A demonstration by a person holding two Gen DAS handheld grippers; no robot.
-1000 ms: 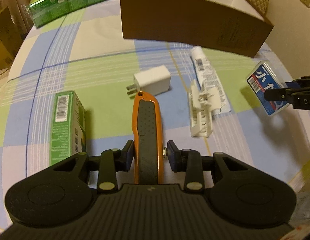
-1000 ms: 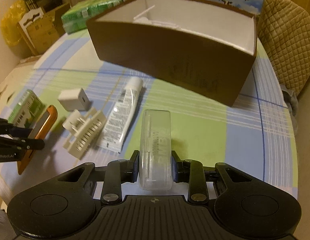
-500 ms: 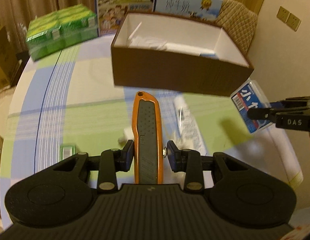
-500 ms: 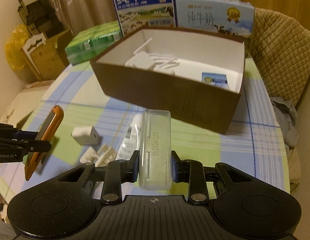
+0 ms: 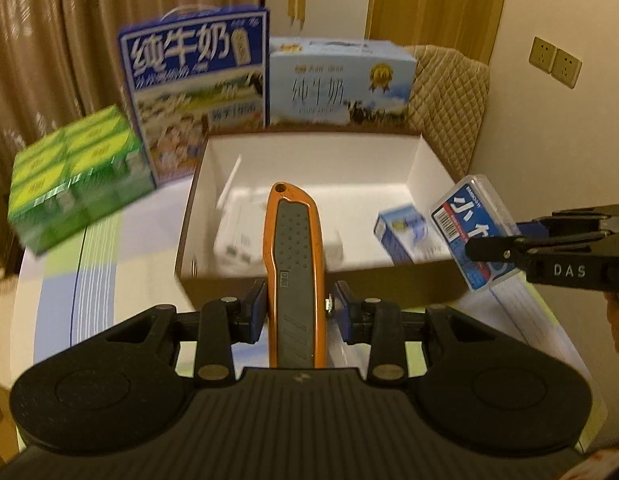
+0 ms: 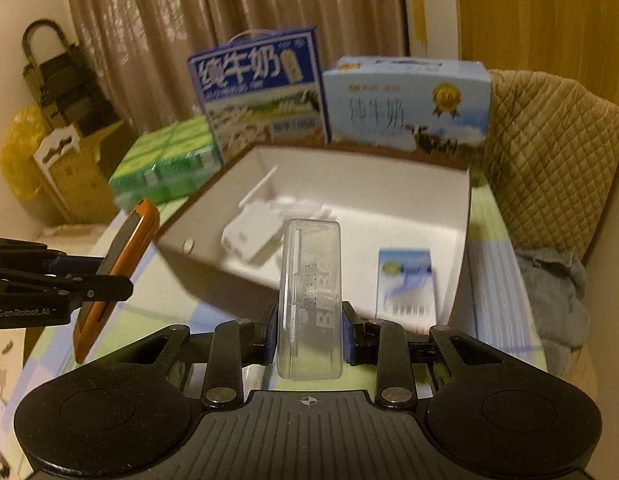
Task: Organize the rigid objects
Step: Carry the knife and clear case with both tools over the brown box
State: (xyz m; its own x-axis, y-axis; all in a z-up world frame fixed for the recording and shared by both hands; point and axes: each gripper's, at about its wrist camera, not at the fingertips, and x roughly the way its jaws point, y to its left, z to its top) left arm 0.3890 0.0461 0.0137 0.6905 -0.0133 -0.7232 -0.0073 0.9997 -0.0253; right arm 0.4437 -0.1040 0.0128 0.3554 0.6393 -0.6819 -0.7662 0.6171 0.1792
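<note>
My left gripper [image 5: 297, 304] is shut on an orange and grey utility knife [image 5: 295, 256] and holds it in the air at the near wall of the brown cardboard box [image 5: 389, 280]. My right gripper [image 6: 309, 326] is shut on a clear plastic case [image 6: 311, 292] with a blue label [image 5: 469, 228], also raised at the box's near side. The box [image 6: 197, 256] has a white inside and holds a white plastic piece [image 6: 249, 236] and a small blue and white carton [image 6: 405, 280]. The knife also shows in the right wrist view [image 6: 117, 268].
Two milk cartons [image 5: 197, 92] [image 5: 337, 84] stand behind the box. A green pack [image 5: 77, 184] lies at its left. A quilted chair [image 6: 549, 152] with a grey cloth [image 6: 553, 292] stands to the right. The checked tablecloth [image 5: 69, 280] covers the table.
Both grippers have risen from the table and moved toward the box with their objects. The table items have dropped out of sight and the box's inside now shows.
</note>
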